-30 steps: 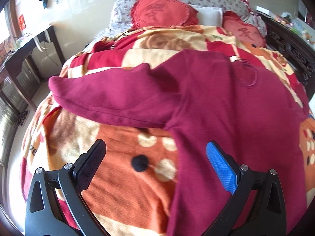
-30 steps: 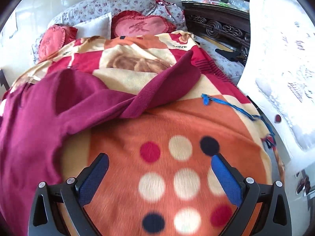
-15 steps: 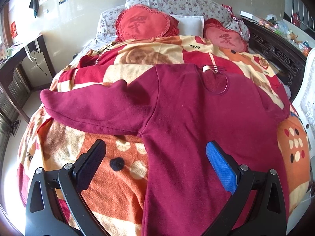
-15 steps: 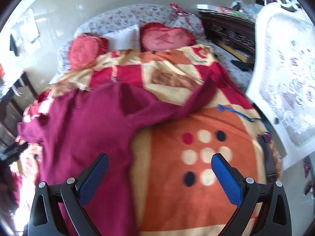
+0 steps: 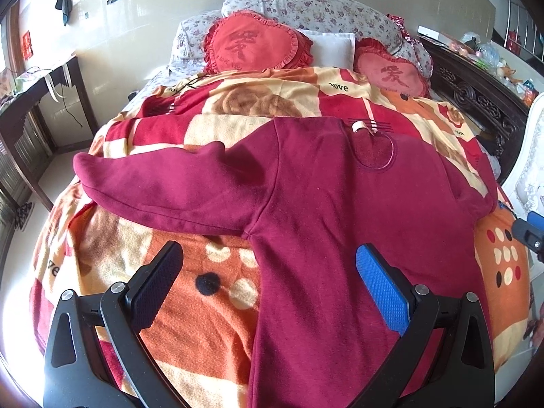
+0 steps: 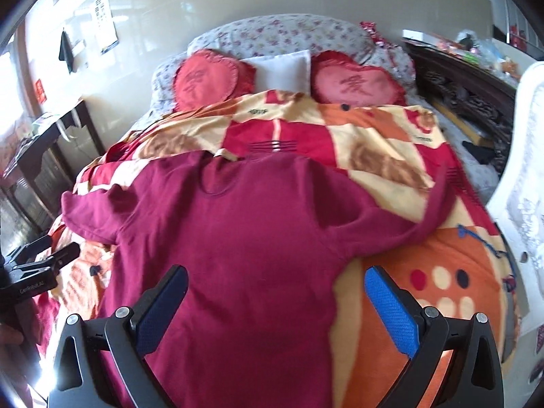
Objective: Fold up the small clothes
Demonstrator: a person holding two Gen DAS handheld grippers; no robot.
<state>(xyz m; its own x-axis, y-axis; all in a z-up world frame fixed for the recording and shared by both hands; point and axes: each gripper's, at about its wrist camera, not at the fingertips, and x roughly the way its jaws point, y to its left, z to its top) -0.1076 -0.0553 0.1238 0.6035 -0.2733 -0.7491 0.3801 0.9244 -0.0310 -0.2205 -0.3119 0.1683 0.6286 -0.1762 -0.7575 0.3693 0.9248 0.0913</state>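
A dark red long-sleeved sweater (image 5: 340,204) lies spread flat on an orange, red and cream blanket (image 5: 204,306), collar toward the pillows and both sleeves stretched out sideways. In the right wrist view the same sweater (image 6: 244,244) fills the centre. My left gripper (image 5: 268,278) hovers open above the sweater's left armpit and side seam, nothing between its fingers. My right gripper (image 6: 275,306) hangs open over the sweater's lower body, also holding nothing. The right gripper's blue tip (image 5: 533,227) shows at the left view's right edge, and the left gripper (image 6: 40,268) at the right view's left edge.
Two red heart cushions (image 5: 255,46) and floral pillows (image 5: 306,10) lie at the bed's head. A dark carved wooden frame (image 5: 476,102) runs along the right. A white lace-covered chair (image 6: 523,187) stands close on the right, a dark table (image 5: 40,108) on the left.
Both grippers have pulled back and risen, so the whole sweater now shows. The right view has swung left from the dotted blanket corner to over the sweater's body. Both stayed open.
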